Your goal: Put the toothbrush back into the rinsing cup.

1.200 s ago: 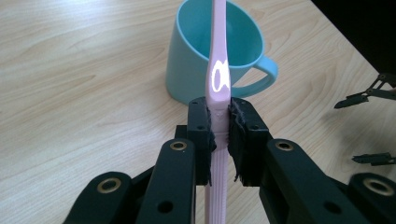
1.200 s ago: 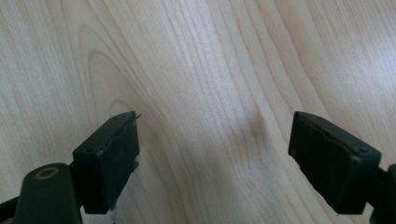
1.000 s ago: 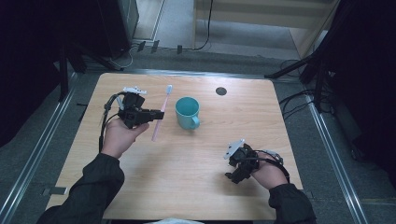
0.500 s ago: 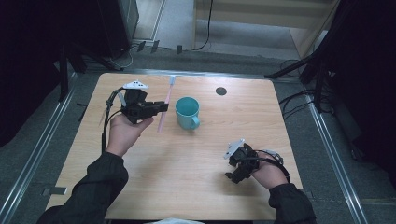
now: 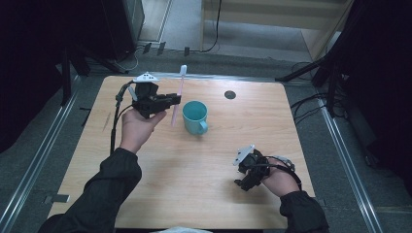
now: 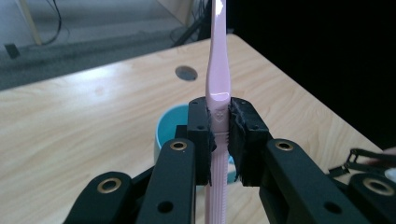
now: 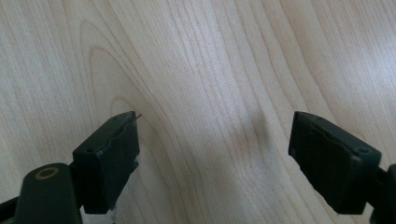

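The left gripper (image 5: 171, 99) clamps a pink toothbrush (image 5: 178, 94) held near upright, just left of the teal cup (image 5: 195, 117). The right gripper (image 7: 215, 163) (jaws apart, holding nothing) rests on the worktop (image 5: 194, 184), well away from the cup.

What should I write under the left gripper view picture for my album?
Left gripper clamps a pink toothbrush upright above a teal cup.
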A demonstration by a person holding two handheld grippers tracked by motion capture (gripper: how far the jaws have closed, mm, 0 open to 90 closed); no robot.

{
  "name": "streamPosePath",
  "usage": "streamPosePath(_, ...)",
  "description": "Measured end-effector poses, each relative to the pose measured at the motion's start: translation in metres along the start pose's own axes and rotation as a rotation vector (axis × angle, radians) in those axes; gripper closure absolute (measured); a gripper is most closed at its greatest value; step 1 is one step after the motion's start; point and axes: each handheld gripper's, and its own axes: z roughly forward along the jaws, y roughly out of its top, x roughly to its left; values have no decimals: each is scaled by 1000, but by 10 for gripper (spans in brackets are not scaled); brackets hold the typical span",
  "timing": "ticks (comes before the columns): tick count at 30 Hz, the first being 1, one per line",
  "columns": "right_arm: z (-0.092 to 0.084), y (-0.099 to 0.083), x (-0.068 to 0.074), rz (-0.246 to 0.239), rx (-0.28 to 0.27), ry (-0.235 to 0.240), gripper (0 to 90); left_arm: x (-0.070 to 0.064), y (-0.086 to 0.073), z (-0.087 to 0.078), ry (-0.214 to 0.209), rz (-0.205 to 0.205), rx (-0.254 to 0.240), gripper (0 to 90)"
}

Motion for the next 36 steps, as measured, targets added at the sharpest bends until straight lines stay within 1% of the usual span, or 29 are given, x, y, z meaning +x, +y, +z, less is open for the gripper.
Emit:
streamPosePath(4,0,0,0,-1,1,0,165,1,0,3,6,1,-34,792)
streamPosePath(6,0,0,0,-6,2,0,164,0,0,5,14,10,-49,792)
streamPosePath(10,0,0,1,-5,4,1,165,-1,1,10,22,24,-54,792)
streamPosePath(11,0,1,1,-7,5,0,165,-2,1,11,25,25,-65,792)
streamPosePath(14,1,1,1,-8,5,2,165,-3,2,15,20,26,-76,792)
streamPosePath(16,0,1,1,-8,5,2,165,-4,2,19,18,27,-73,792)
streamPosePath(17,0,1,1,-8,5,2,165,-4,3,20,13,24,-72,792)
streamPosePath(18,0,1,2,-9,5,2,165,-4,3,22,-2,18,-68,792)
streamPosePath(19,0,1,2,-8,4,3,165,-4,3,23,-7,11,-72,792)
streamPosePath(20,0,1,2,-6,5,5,165,-4,4,24,-1,15,-85,792)
streamPosePath(21,0,1,2,-7,4,5,165,-4,4,25,-6,12,-91,792)
streamPosePath(22,0,1,2,-7,4,5,164,-4,5,26,-13,7,-88,792)
streamPosePath(23,0,1,2,-7,4,5,165,-4,5,27,-1,13,-88,792)
streamPosePath(25,0,1,2,-8,5,6,165,-4,6,30,3,24,-79,792)
streamPosePath(26,1,1,2,-11,5,7,165,-4,7,31,13,27,-83,792)
streamPosePath(31,1,1,2,-5,5,10,165,-5,8,40,32,51,-68,792)
streamPosePath(32,1,1,2,-4,5,10,165,-5,8,42,30,55,-61,792)
streamPosePath(36,1,1,2,-11,5,10,165,-5,8,51,40,55,-54,792)
